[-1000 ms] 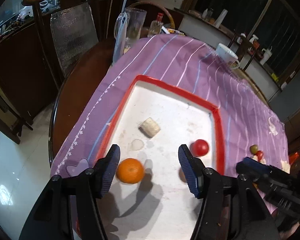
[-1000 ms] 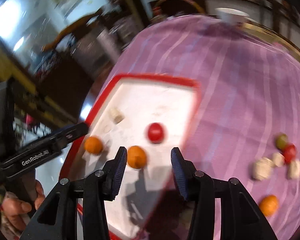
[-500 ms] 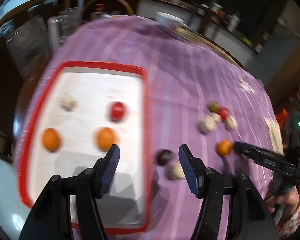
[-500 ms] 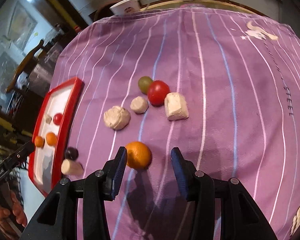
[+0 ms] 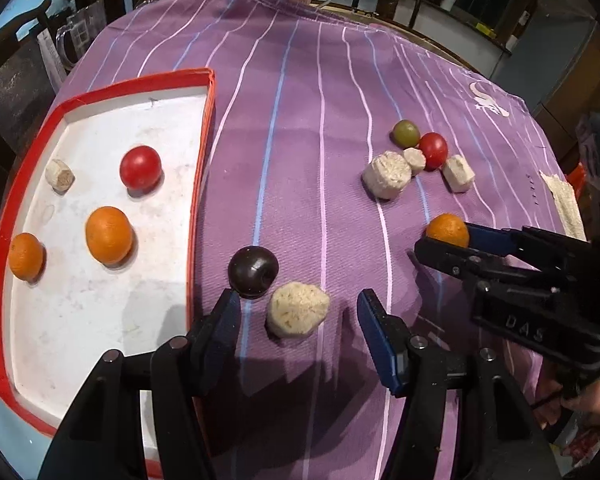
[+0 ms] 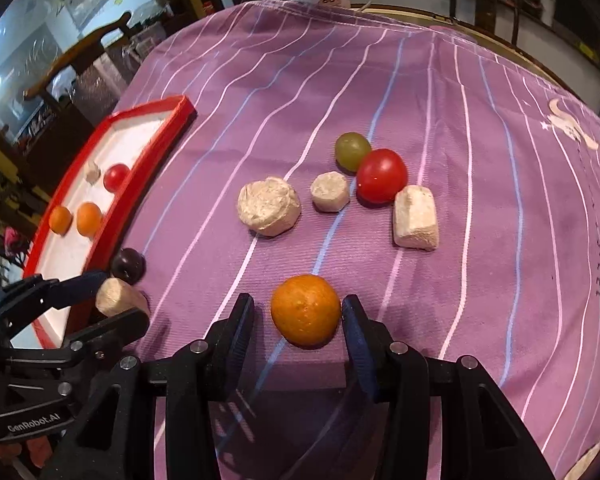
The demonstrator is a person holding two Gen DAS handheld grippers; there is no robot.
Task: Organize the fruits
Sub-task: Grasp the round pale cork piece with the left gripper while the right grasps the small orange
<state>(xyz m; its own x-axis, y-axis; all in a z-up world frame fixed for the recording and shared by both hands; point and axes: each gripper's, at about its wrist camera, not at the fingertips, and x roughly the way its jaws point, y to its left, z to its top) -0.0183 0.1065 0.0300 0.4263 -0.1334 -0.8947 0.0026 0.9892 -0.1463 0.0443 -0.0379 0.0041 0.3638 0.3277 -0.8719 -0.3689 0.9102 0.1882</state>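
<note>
The right tool (image 6: 298, 314) straddles the small round orange fruit (image 6: 305, 310) on the purple striped cloth, jaws spread, one pad touching — close gently at its widest middle so it cannot roll. The left tool (image 5: 296, 312) — also spread — brackets a pale beige lump (image 5: 297, 309) beside the red-rimmed white tray (image 5: 202, 148).

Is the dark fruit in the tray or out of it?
Out: the dark fruit lies on the cloth, just beside the tray.

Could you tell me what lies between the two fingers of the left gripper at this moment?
A beige banana chunk lies on the purple cloth between the open left gripper's fingers, untouched by either; the dark plum sits just beyond the left fingertip. The left wrist view shows this best.
</note>
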